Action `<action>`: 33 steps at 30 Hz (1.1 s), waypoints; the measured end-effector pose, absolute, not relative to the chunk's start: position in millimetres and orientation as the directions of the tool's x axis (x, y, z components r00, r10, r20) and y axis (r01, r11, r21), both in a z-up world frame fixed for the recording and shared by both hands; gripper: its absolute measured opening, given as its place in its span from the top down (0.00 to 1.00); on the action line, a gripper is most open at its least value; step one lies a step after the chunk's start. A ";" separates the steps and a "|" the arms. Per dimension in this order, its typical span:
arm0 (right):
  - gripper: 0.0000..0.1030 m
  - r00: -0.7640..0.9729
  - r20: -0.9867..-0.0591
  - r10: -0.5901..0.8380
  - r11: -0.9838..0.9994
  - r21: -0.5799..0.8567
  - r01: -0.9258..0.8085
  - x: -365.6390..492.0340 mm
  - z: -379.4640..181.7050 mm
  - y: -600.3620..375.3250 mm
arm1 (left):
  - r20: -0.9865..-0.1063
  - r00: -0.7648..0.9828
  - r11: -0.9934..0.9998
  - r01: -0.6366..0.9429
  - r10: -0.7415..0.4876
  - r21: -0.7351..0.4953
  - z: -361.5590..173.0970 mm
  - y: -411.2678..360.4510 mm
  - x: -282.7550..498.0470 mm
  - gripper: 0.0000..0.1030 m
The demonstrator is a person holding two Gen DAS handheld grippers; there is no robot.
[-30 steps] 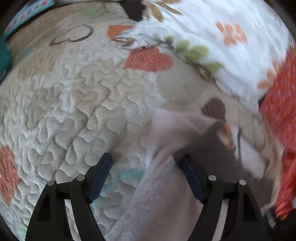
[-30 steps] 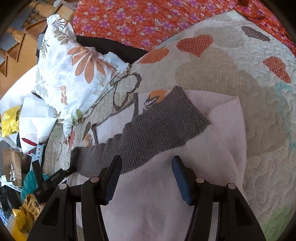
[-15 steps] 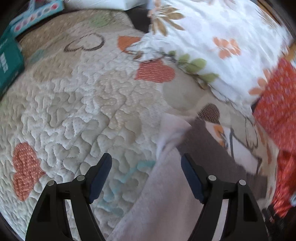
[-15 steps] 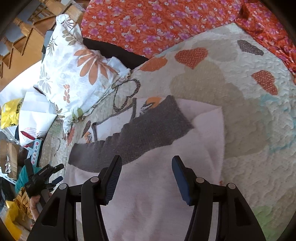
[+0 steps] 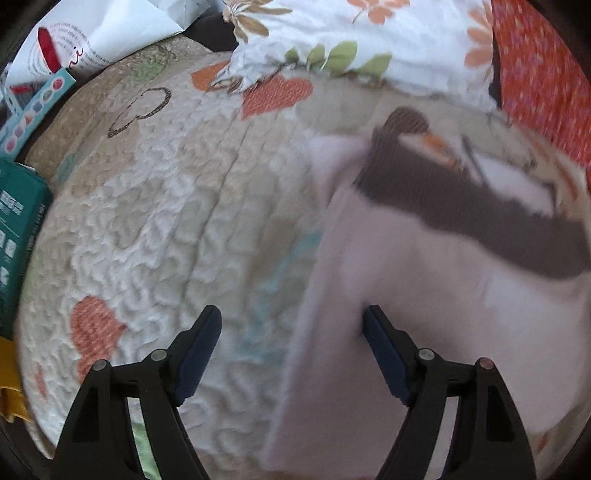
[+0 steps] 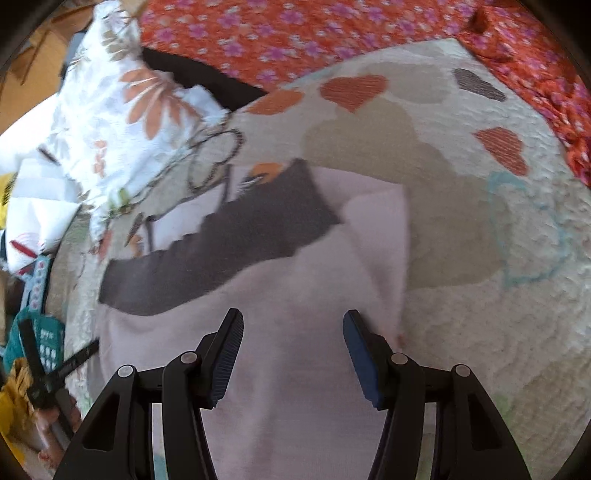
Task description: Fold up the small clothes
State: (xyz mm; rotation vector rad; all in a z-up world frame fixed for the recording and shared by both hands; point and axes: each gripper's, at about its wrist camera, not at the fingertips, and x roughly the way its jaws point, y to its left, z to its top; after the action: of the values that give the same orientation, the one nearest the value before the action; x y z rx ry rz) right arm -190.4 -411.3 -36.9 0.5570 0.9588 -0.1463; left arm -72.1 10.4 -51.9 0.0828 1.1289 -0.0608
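Note:
A pale pink garment (image 5: 424, 295) with a grey-brown knit band (image 5: 461, 206) across its far part lies flat on the heart-patterned quilt (image 5: 147, 221). My left gripper (image 5: 291, 317) hovers over the garment's left edge. Its jaws are opening and pinch nothing; the right finger (image 5: 384, 354) is over pink cloth and the left finger over bare quilt. My right gripper (image 6: 292, 317) stands open above the middle of the pink garment (image 6: 295, 280), short of the knit band (image 6: 229, 243), gripping nothing. A folded pink corner (image 6: 380, 221) lies beyond its right finger.
A white floral pillow (image 5: 369, 37) sits at the quilt's far edge, with orange flowered fabric (image 6: 295, 33) behind it. A teal box (image 5: 18, 221) and a white paper bag (image 5: 103, 33) lie off the quilt's left side. Bare quilt (image 6: 480, 258) extends right of the garment.
The left gripper rolled and drew back along the garment's left edge, so the knit band now lies farther from its fingers. The right gripper drew back slightly and stayed open.

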 end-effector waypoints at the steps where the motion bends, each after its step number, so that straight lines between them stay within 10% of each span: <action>1: 0.40 0.576 -0.809 0.118 0.847 0.385 0.367 -192.6 -36.5 -415.6 | -0.901 0.433 0.994 0.092 0.012 0.057 -52.6 13.3 -75.1 0.19; 9: 0.41 0.572 -0.819 0.051 0.856 0.330 0.397 -211.9 -26.1 -425.0 | -0.846 0.484 0.966 0.006 0.224 0.259 -47.6 41.5 -89.6 0.18; 16: 0.41 0.623 -0.782 0.009 0.907 0.268 0.324 -226.1 -0.6 -400.4 | -0.881 0.473 0.998 -0.042 -0.014 -0.039 -33.3 67.5 -96.1 0.18; 33: 0.40 0.586 -0.788 0.192 0.975 0.085 -0.205 -219.9 -19.5 -192.4 | -0.842 0.529 0.949 -0.204 -0.100 -0.241 1.0 125.5 -85.6 0.18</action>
State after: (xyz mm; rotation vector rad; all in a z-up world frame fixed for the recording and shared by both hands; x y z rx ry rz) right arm -219.9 -192.4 -19.5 -0.0155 0.9164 0.2314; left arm -85.6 125.5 1.0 -0.3296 1.0160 0.0631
